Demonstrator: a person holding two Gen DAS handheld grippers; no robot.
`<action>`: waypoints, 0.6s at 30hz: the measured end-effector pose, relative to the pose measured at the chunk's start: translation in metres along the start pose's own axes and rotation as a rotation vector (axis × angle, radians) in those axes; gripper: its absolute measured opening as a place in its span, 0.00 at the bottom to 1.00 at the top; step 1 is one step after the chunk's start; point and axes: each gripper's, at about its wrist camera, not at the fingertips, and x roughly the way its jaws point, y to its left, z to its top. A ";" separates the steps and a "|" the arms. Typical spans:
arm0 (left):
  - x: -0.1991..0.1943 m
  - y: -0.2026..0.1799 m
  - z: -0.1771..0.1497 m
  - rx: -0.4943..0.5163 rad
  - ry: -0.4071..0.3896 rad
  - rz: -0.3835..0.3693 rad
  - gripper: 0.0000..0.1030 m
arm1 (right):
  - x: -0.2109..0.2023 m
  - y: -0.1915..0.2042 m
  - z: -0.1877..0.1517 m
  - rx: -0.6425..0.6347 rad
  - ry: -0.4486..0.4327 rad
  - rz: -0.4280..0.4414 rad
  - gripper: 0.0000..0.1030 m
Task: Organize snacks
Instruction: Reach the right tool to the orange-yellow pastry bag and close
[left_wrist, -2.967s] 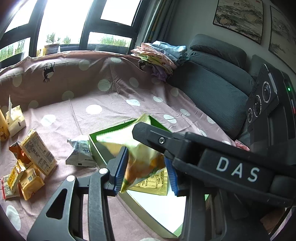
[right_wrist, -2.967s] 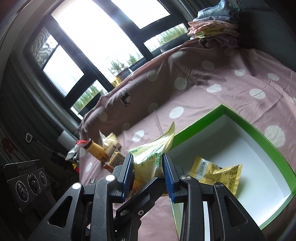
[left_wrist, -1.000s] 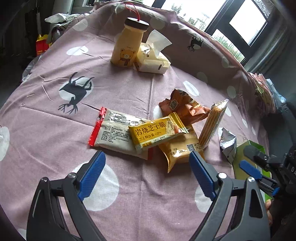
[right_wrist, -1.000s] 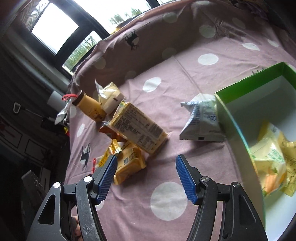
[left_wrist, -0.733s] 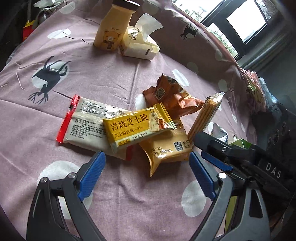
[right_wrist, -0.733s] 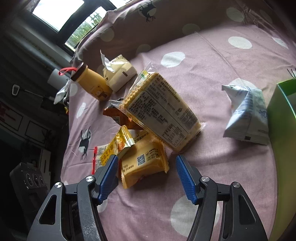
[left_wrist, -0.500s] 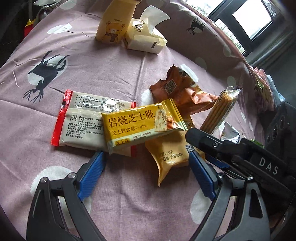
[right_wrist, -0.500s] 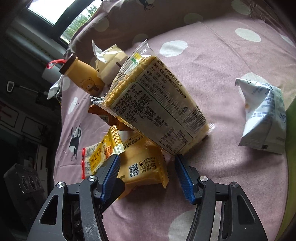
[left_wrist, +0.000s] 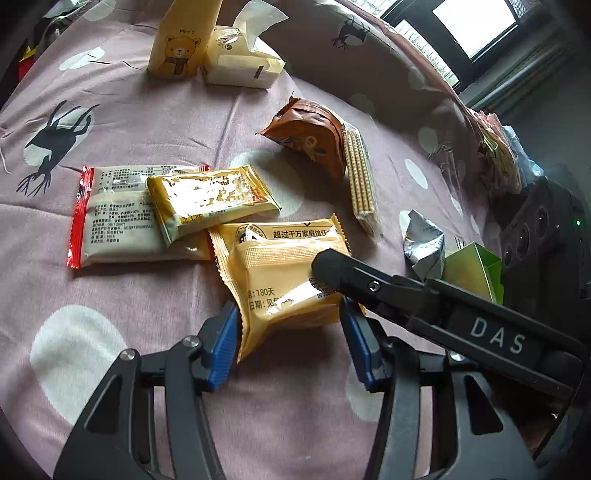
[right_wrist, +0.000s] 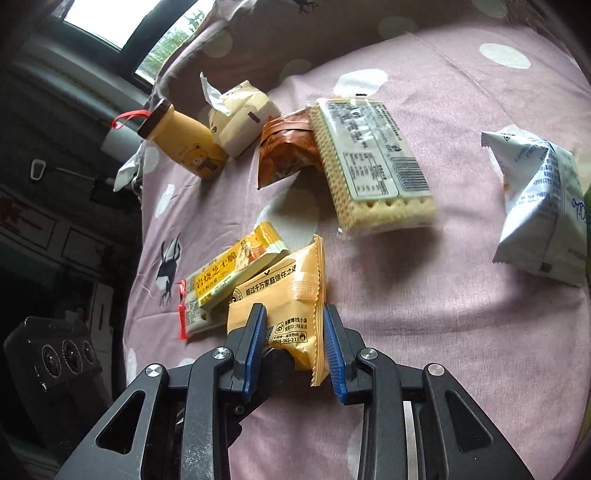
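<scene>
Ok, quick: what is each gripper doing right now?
Left gripper: closing, fingers on both sides of the orange snack packet.
Right gripper: closing on the same packet's other end.

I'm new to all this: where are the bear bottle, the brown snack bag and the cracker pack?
bear bottle (right_wrist: 186, 146): right wrist view, yellow body.
brown snack bag (left_wrist: 310, 138): left wrist view, middle of its wrapper.
cracker pack (right_wrist: 373, 162): right wrist view, printed label.
</scene>
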 end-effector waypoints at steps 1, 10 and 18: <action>-0.004 -0.002 -0.004 0.005 0.010 -0.001 0.50 | -0.003 0.001 -0.003 -0.004 0.004 0.001 0.32; -0.011 -0.019 -0.031 0.083 0.123 0.007 0.55 | -0.037 -0.001 -0.044 -0.043 0.019 -0.084 0.32; -0.017 -0.003 -0.022 0.031 0.060 0.062 0.75 | -0.034 -0.017 -0.038 0.069 0.002 -0.016 0.39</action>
